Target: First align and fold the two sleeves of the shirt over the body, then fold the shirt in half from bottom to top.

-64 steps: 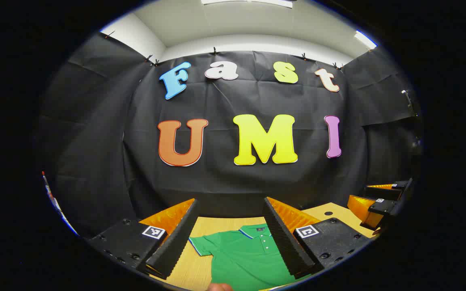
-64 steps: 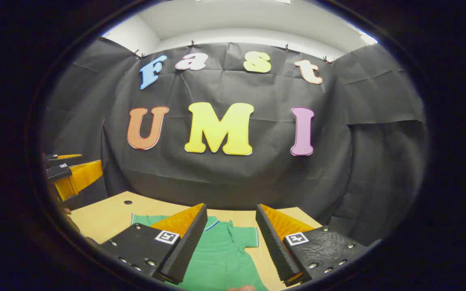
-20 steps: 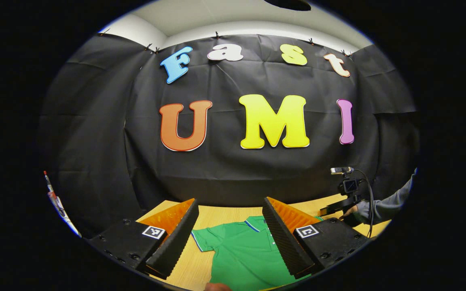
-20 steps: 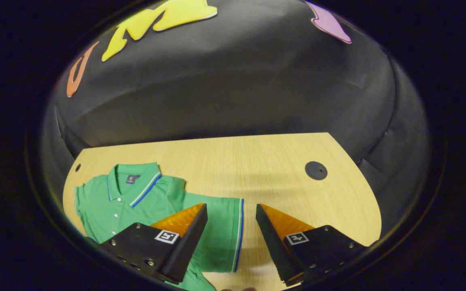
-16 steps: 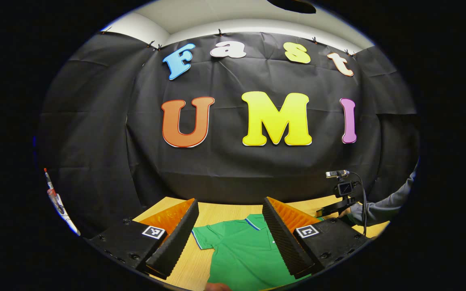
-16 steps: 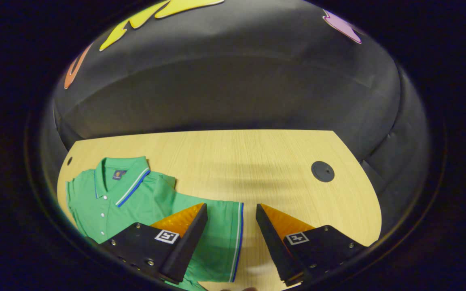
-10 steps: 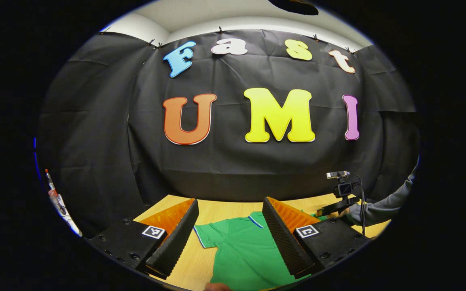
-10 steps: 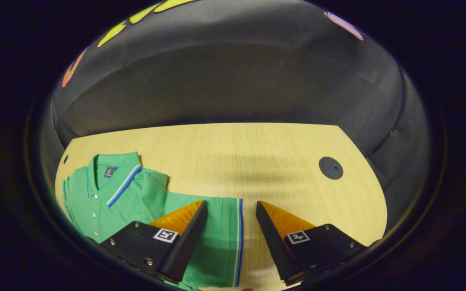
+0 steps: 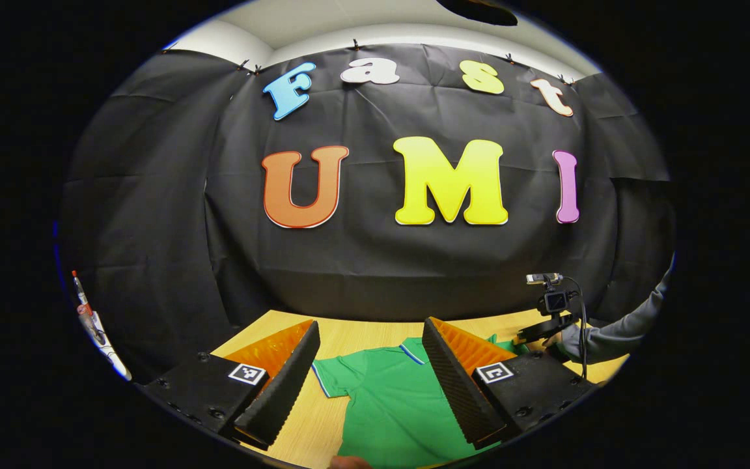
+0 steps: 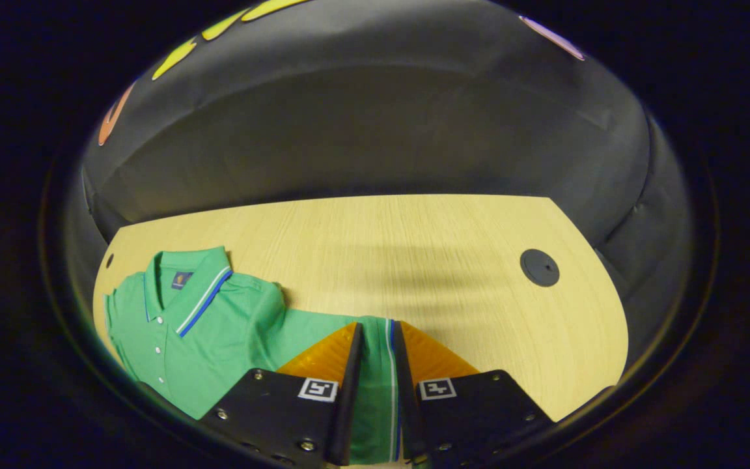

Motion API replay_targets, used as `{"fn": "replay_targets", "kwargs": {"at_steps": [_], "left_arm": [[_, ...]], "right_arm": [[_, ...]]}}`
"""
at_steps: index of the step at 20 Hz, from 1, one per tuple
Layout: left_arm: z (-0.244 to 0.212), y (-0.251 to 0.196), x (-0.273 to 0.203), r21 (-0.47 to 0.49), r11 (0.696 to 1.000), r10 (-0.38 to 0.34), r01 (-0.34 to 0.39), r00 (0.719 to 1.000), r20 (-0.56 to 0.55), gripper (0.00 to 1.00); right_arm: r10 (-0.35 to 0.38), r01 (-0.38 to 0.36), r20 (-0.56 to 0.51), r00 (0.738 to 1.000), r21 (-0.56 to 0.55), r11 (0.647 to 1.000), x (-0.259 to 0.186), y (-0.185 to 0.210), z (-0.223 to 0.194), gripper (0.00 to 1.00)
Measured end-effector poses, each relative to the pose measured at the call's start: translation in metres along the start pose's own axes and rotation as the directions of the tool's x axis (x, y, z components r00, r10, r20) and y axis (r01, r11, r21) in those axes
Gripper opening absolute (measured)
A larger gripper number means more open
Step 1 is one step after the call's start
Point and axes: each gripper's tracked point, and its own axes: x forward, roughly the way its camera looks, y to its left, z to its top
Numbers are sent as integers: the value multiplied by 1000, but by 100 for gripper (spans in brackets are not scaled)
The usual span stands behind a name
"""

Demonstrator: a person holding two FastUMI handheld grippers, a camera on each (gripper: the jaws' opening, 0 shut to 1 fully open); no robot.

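A green polo shirt [image 10: 219, 332] with a striped collar lies flat on the wooden table [image 10: 414, 247], front side up. Its sleeve [image 10: 323, 329] stretches toward me, and my right gripper [image 10: 376, 329] is shut on the striped cuff [image 10: 385, 371], which runs between both fingers. In the left gripper view the shirt [image 9: 388, 397] lies below my left gripper [image 9: 370, 332], which hovers open with nothing in it; the other sleeve [image 9: 333, 378] shows between its fingers. A hand in a grey sleeve [image 9: 616, 332] holds the other gripper's camera mount [image 9: 549, 303] at the shirt's far side.
A round black grommet [image 10: 539, 267] sits in the table's right part. The black cloth wall closes off the table's far edge. A red-tipped tool [image 9: 88, 312] hangs at the far left of the left gripper view. Bare wood [image 10: 453, 306] lies right of the shirt.
My right gripper's fingers have come together on the sleeve cuff; half a second ago they stood apart over it. The left gripper has barely moved and stays open.
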Motion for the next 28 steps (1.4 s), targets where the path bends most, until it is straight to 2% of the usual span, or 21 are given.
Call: {"fn": "replay_targets", "kwargs": {"at_steps": [1,4,5,8,11,16,22,28], "left_arm": [[0,2,-1,0,1000,3,-3,1000,0,100],[-2,6,-2,-7,1000,13,-13,1000,-7,100],[-3,7,-3,-10,1000,15,-15,1000,-9,100],[-4,9,-3,-20,1000,20,-20,1000,-9,100],[-5,10,-2,-30,999,19,-19,1000,-5,100],[-6,15,-2,-49,999,25,-25,1000,0,100],[-8,36,-5,-61,996,58,-58,998,-1,100],[-12,63,-11,-64,992,106,-107,994,-11,100]], "right_arm": [[-3,3,-11,1000,2,1000,-2,0,-2,7],[-7,7,-8,1000,-3,1000,1,0,1,7],[-3,3,-7,1000,2,1000,-3,3,0,1],[-4,4,1,1000,-12,1000,-10,8,0,1],[-27,28,53,998,-34,999,-27,22,10,1],[27,-18,91,996,-105,994,-52,72,15,1],[91,-81,54,994,-154,985,-55,131,-10,1],[96,-87,40,995,-182,979,-43,153,-24,2]]}}
